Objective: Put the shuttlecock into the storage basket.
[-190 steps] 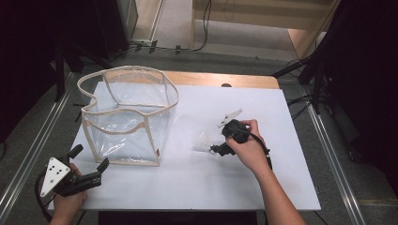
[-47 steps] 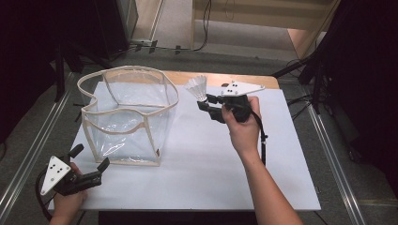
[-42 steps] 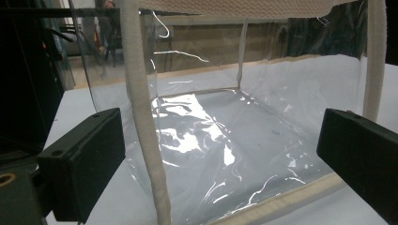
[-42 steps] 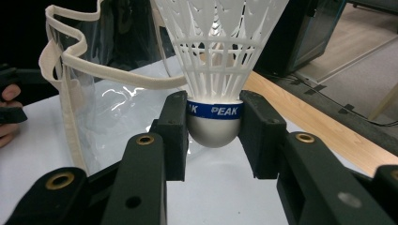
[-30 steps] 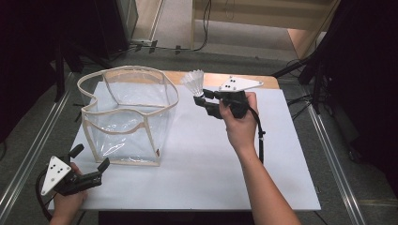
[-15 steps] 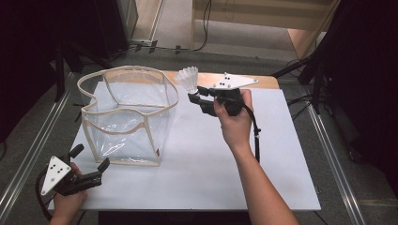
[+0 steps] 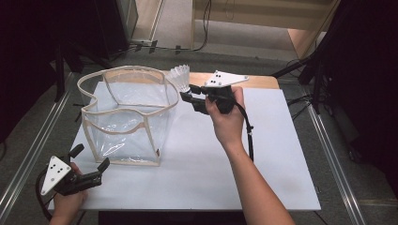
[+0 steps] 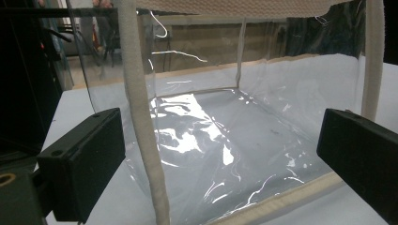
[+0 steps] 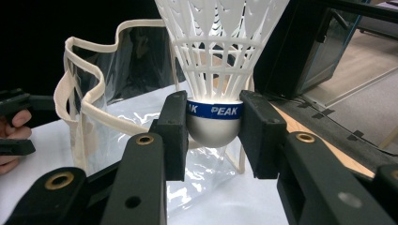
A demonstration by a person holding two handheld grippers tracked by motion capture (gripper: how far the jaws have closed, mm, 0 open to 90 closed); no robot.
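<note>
**Shuttlecock held up by the bag's rim**

Starting at the left of the high view: the left gripper (image 7: 89, 165) sits at the near left corner of the table (image 7: 281, 154), held low in the person's left hand (image 7: 68, 204). Its jaws are spread wide with nothing between them. In the left gripper view those two black jaws frame the clear bag (image 8: 225, 140) just ahead, so it's pointed right at the bag's near side without touching it.

Next over, the bag (image 7: 129, 117) stands upright on the left half of the table, mouth open at the top, cream trim running round the rim and edges. Nothing shows through its clear walls but glare.

Then the shuttlecock (image 7: 180, 77). It's up in the air right beside the bag's far right corner, about level with the rim. The right gripper (image 7: 191, 97) has it clamped by the cork, white skirt pointing away from the hand. The right gripper view makes that clear: both jaws press on the rounded base (image 9: 213, 129), right at the blue band reading PEAK, with the skirt (image 9: 220, 42) fanning up above.

The right hand (image 7: 227, 122) reaches in from the bottom, cable trailing down along the forearm.
</note>
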